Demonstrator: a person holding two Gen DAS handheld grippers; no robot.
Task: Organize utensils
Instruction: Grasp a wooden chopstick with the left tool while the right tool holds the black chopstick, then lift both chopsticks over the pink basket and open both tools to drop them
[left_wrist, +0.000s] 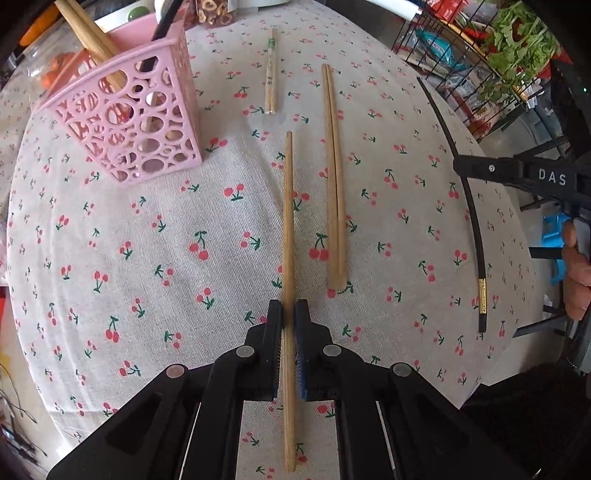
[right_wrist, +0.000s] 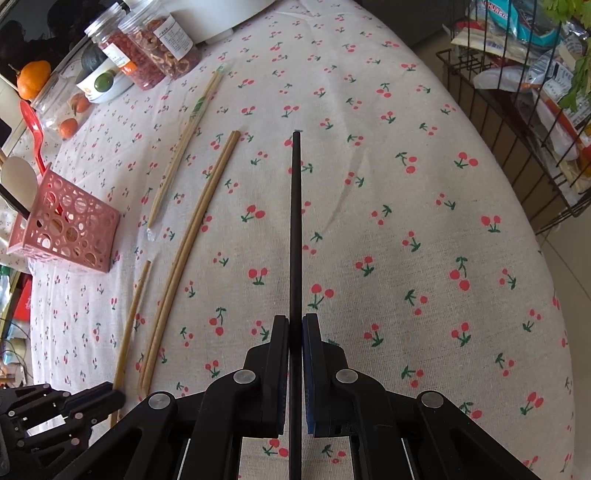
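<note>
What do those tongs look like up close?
Both tongs are black plastic. The left tongs and the right tongs each have two flat fingers lined with ridged blue pads, joined to angular black link bars by round silver pins. In the left wrist view, the right tool's body carries white letters "DAS". No cables or sleeves are visible.

Each black tool (left_wrist: 289, 306) has blue pads, silver pivot screws.

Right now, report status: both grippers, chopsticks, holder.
Left gripper shut on wooden chopstick. Right gripper shut on black chopstick. Pink holder upright, path clear; wooden pair on the cloth.
</note>
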